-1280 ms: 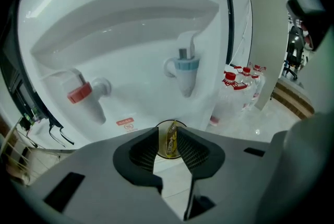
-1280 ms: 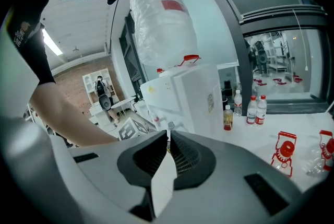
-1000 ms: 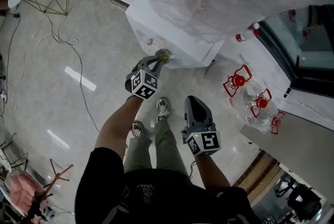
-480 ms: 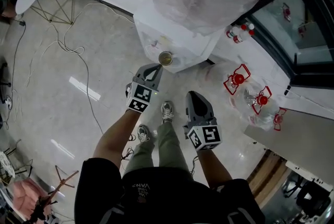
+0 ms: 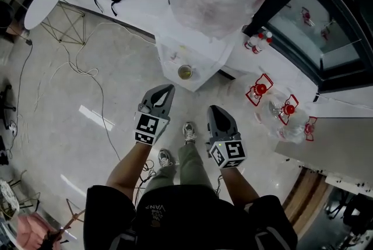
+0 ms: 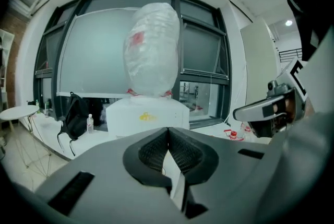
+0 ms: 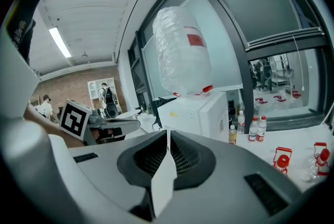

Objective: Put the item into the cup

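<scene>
Cup (image 5: 185, 72) on the white dispenser (image 5: 204, 59) ledge, just ahead of the left gripper (image 5: 168, 88) tips | left jaws pressed together, nothing held | right gripper (image 5: 214, 109) jaws together, pale sliver between them possibly the item, hard to tell | next: bring the right tips squarely over the rim before parting.

Small round cup (image 5: 185, 72), upright with mouth open upward, standing on white dispenser (image 5: 205, 60) ledge, yellowish inside.
</scene>
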Motion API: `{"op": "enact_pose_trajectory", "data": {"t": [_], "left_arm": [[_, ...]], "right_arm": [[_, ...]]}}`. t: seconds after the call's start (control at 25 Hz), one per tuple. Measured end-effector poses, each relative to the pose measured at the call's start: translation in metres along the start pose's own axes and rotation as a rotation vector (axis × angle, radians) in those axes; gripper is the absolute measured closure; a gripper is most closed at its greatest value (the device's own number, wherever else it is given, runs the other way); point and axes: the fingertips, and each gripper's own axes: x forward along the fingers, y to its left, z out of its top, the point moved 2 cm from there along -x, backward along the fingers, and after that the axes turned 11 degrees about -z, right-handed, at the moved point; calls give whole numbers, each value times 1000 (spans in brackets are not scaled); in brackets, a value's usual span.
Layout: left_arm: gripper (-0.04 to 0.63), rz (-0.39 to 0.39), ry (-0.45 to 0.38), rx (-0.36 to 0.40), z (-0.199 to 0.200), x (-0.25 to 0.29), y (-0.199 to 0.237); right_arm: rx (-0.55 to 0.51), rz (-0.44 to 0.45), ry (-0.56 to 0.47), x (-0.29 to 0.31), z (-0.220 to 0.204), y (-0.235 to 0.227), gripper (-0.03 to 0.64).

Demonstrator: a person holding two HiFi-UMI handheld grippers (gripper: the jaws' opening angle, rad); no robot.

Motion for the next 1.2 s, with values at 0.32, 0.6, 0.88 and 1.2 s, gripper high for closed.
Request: {"op": "enact_pose_trajectory", "data": {"t": [0.32, 0.6, 0.88, 1.2], "left_arm": [[577, -9, -50, 20, 36, -77, -38], [577, 11, -127, 12, 65, -141, -67], [577, 42, -152, 24, 72, -203, -95], [577, 64, -184, 54, 85, -257, -114]], "right_arm": [[-8, -14, -57, -44, 23, 33, 569], [-7, -35, -109, -85, 40, 61, 569], [-12, -45, -142, -127, 43, 80, 569], [-38, -43, -175, -160, 48, 98, 569]]}}
